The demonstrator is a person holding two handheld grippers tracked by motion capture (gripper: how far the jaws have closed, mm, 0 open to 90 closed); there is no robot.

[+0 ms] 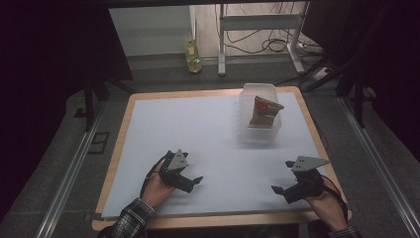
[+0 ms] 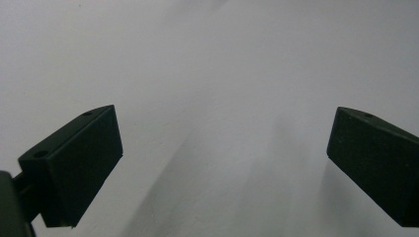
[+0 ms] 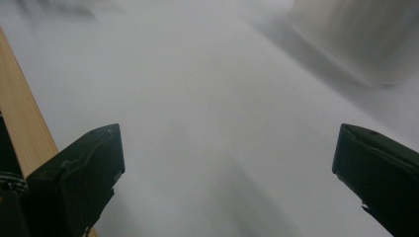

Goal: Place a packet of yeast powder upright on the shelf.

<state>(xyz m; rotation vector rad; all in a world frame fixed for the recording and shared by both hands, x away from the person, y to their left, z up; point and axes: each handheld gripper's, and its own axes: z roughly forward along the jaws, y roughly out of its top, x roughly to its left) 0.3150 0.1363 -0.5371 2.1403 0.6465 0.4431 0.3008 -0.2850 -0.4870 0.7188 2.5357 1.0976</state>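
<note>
Your left claw (image 1: 190, 182) sits low over the near-left part of the surface (image 1: 198, 129), jaws spread wide with nothing between them; the left gripper view shows just bare white sheet between its claw (image 2: 225, 163) tips. Your right claw (image 1: 283, 191) is at the near-right corner, also spread wide and holding nothing, pointing left across the sheet. In the right gripper view the wooden edge (image 3: 20, 123) of the surface runs along the left, and the claw (image 3: 230, 170) looks toward a blurred clear container (image 3: 365, 39) at upper right. From the high view that clear plastic tub (image 1: 245, 106) stands at the far-right of the surface, well apart from both claws, with a brown snack bag (image 1: 265, 113) upright inside it, red mark on its front. Both your hands rest near the front edge, left hand (image 1: 157, 188) and right hand (image 1: 324, 201).
</note>
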